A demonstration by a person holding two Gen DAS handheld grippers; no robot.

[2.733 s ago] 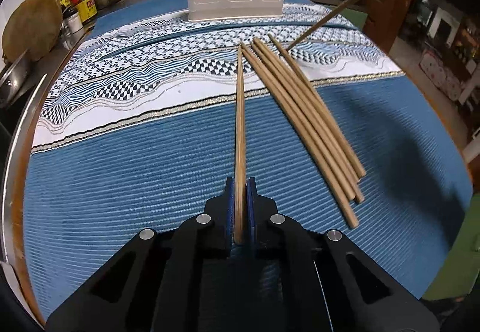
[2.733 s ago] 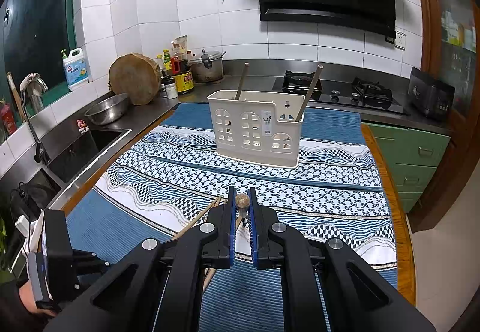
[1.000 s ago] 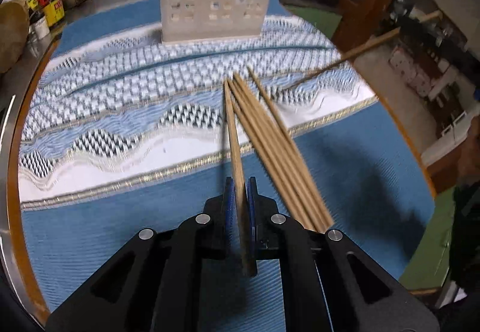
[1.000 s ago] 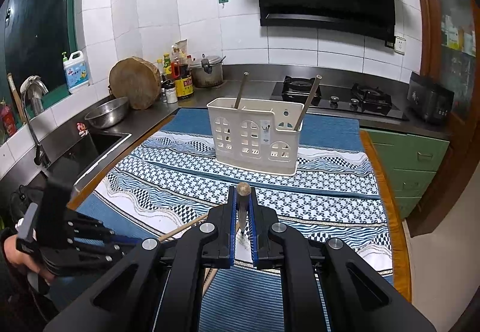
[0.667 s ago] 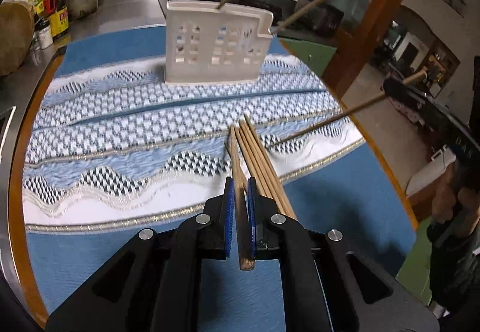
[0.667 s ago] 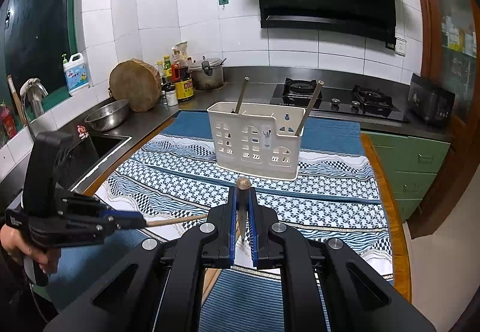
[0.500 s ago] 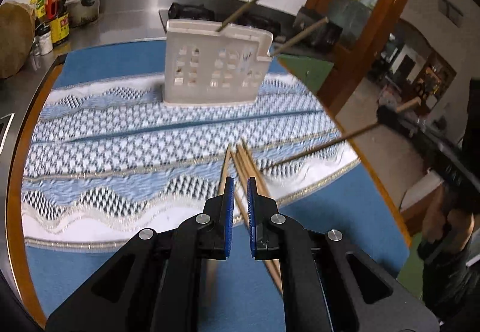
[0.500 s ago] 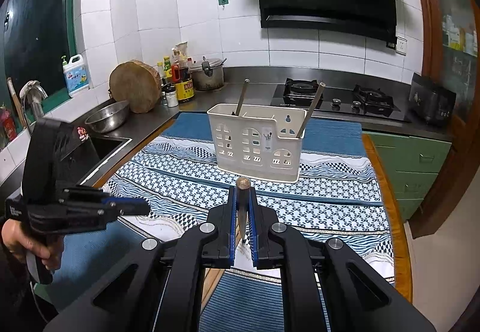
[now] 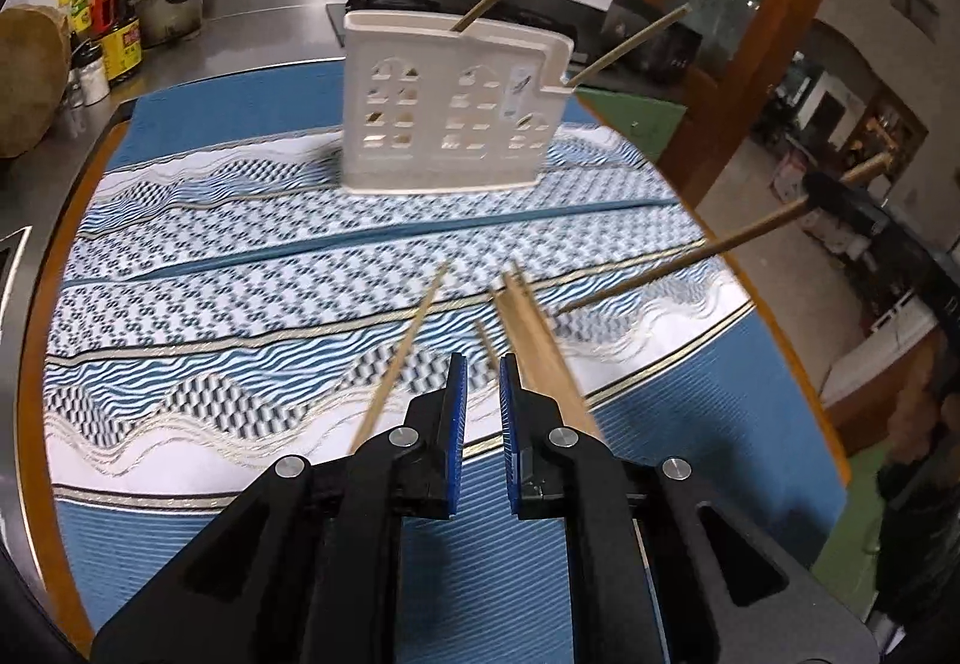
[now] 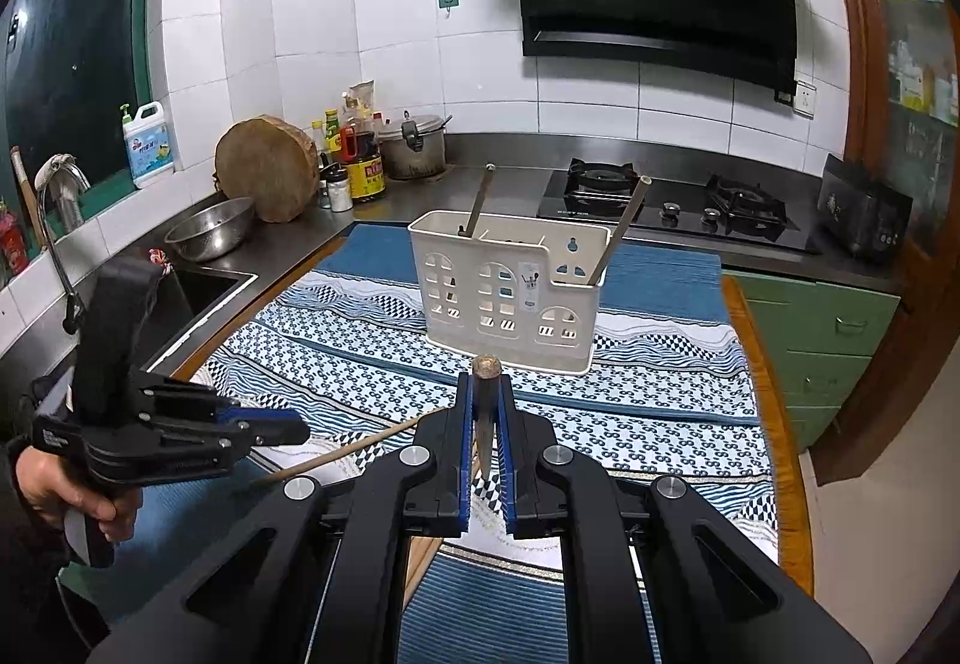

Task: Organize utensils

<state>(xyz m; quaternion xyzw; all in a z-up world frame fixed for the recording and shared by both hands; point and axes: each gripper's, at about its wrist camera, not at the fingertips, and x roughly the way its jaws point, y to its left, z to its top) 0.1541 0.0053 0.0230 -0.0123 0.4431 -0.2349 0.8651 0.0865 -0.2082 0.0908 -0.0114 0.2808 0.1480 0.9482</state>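
My left fingers (image 9: 478, 382) are opening with nothing between them, hovering over the patterned cloth (image 9: 240, 244) on the desk. A loose chopstick (image 9: 401, 349) lies just off their 11 o'clock side, long axis running 7-to-1, tip toward 1 o'clock. The chopstick bundle (image 9: 540, 340) lies at their 1 o'clock, long axes running 11-to-5, blurred. My right fingers (image 10: 485, 412) are clenched on one chopstick (image 10: 485, 394), which runs nearly along them, butt end poking out past the tips; in the left view it slants from 2 o'clock down toward the bundle. The white holder (image 10: 504, 286) stands upright at 12 o'clock with two chopsticks leaning in it.
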